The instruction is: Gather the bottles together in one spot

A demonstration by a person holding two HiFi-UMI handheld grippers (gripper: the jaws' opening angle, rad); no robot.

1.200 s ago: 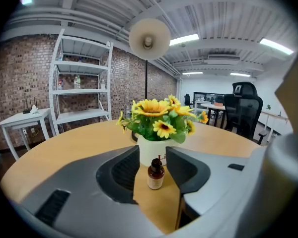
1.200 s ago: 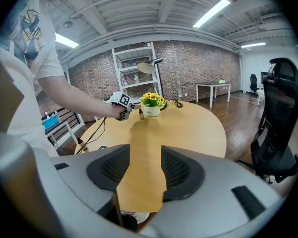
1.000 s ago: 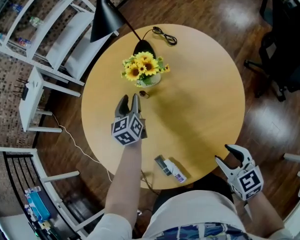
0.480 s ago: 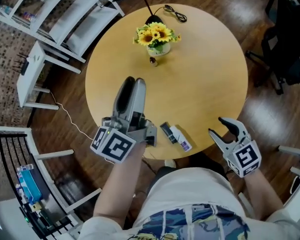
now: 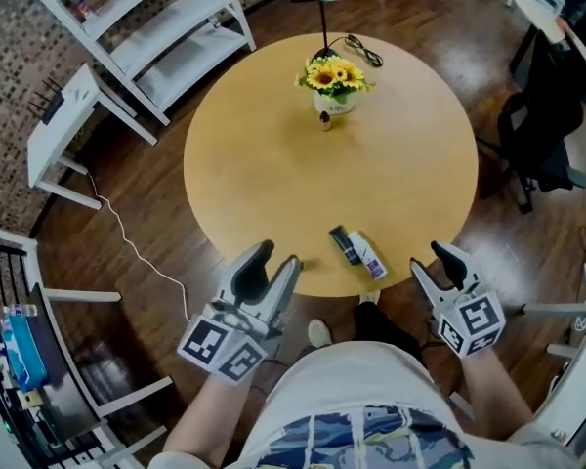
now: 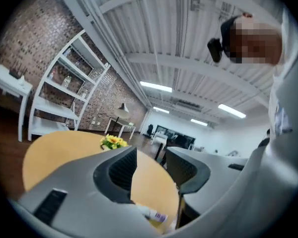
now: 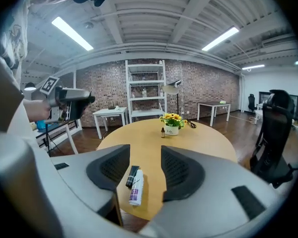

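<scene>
The white plastic bottle with a purple label [image 5: 368, 256] and the slim black bottle [image 5: 343, 244] lie flat, side by side and touching. They are near the edge of the round light-wood surface [image 5: 273, 164] closest to the person. Their long axes run parallel, slanting from the rim in toward the middle, and the white one's labelled end is nearer the rim. I cannot tell which end carries a cap, and the print is too small to read. In the left gripper view only the labelled end of the white bottle shows; the rest is cut off behind the gripper's body, and the black one is hidden. The small brown bottle [image 5: 324, 120] stands upright well apart from the pair, just beside the white pot of yellow sunflowers [image 5: 336, 81] on the far side. The left hand-held gripper [image 5: 273, 260] and the right hand-held gripper [image 5: 431, 261] hover at the near rim, jaws wide apart and holding nothing.
</scene>
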